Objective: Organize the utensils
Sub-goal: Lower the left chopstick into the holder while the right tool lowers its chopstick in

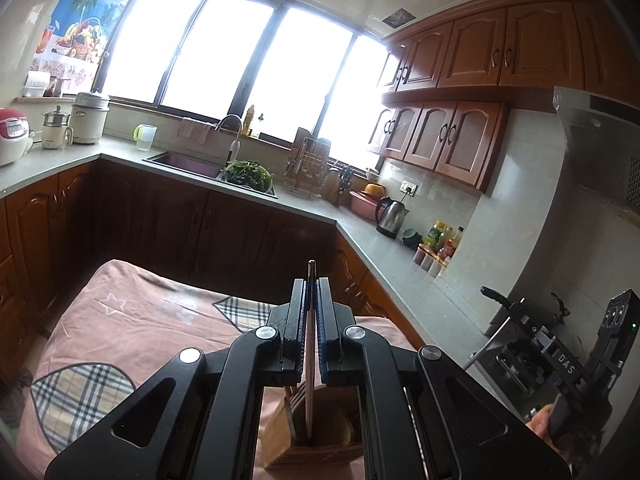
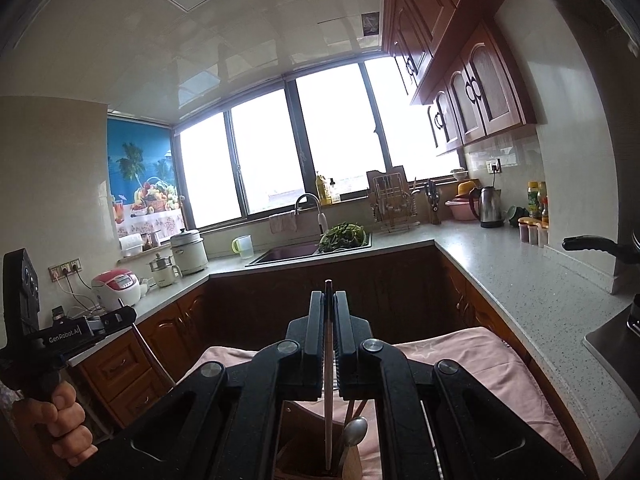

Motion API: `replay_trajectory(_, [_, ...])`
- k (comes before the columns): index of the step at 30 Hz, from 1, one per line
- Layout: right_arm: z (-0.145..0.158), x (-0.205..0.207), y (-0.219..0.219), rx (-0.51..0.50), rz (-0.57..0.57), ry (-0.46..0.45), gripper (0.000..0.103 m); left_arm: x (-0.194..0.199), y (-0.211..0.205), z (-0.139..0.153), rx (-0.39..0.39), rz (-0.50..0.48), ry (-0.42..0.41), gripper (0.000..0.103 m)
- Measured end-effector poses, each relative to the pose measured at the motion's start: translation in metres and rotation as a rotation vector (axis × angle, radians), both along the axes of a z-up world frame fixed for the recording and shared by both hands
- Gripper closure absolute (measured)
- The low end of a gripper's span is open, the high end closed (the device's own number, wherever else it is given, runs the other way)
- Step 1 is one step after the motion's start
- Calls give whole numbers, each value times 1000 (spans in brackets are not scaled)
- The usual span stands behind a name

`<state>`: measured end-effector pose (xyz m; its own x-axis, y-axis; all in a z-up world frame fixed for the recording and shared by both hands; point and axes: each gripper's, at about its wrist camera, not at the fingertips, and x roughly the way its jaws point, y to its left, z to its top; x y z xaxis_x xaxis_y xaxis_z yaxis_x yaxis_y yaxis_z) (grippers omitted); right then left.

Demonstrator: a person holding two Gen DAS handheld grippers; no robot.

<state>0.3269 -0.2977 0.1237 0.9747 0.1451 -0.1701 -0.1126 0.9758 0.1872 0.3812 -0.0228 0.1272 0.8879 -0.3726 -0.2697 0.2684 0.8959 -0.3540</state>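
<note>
In the left wrist view my left gripper (image 1: 311,286) is shut on a thin chopstick (image 1: 308,360) that runs down into a wooden utensil holder (image 1: 316,446) on the pink cloth. A fork stands in the holder. In the right wrist view my right gripper (image 2: 329,300) is shut on another thin chopstick (image 2: 328,408) whose lower end is inside the same holder (image 2: 296,456), beside a metal spoon (image 2: 355,432). The right gripper body shows at the right of the left view (image 1: 568,360); the left one shows at the left of the right view (image 2: 60,340).
The holder stands on a table covered by a pink cloth (image 1: 120,320) with plaid patches. An L-shaped counter (image 2: 520,280) carries a kettle (image 2: 490,206), bottles, a sink (image 2: 288,254) with greens, a dish rack and rice cookers. Dark cabinets lie beyond the table.
</note>
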Motion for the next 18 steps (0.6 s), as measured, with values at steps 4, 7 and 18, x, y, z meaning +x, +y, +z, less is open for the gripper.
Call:
replay_trajectory(4, [-13,10,-4,15,1,20,99,11,-7,-11,6,3,15,99])
replay_trajectory(7, [-24,17,-6,31,4,32,99,16,-11,-21,11,6,22,99])
replay_trajectory(18, [-66,30,-7,59,15,75,99,22,-29,-66,61,19,66,99])
